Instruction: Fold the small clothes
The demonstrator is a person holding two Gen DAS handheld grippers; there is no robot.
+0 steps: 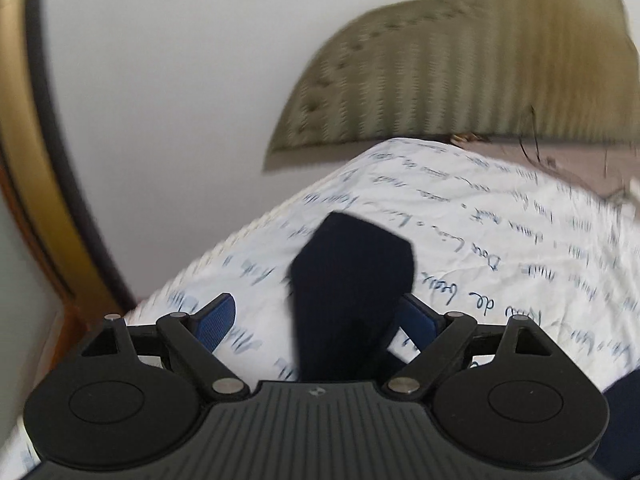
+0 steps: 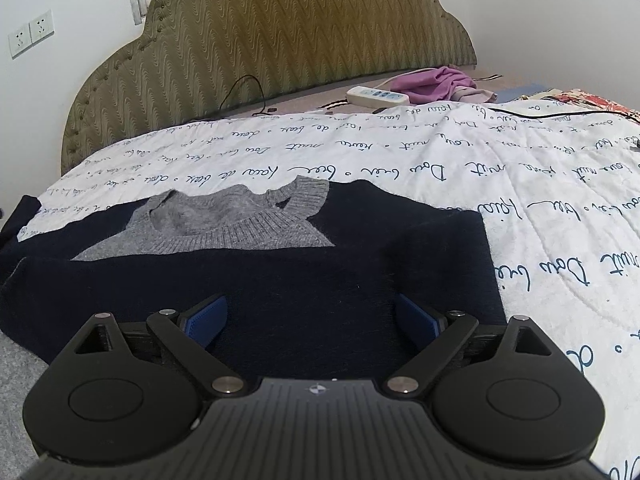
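A small navy sweater (image 2: 320, 280) with a grey collar and yoke (image 2: 236, 220) lies flat on the white quilt (image 2: 440, 168) with blue handwriting print. My right gripper (image 2: 312, 320) is open, its blue pads (image 2: 208, 320) spread over the sweater's lower body. In the left wrist view, a navy sleeve (image 1: 352, 280) of the sweater lies on the quilt (image 1: 500, 240) between the blue pads (image 1: 216, 320) of my left gripper (image 1: 316, 320), which is open. The left view is blurred by motion.
A padded olive headboard (image 2: 280, 40) stands at the far end of the bed. A white power strip (image 2: 376, 96), a purple cloth (image 2: 436, 82) and black cables (image 2: 244, 88) lie near it. Wall sockets (image 2: 30, 34) sit at the left. The bed's left edge and a wooden frame (image 1: 40, 160) show in the left view.
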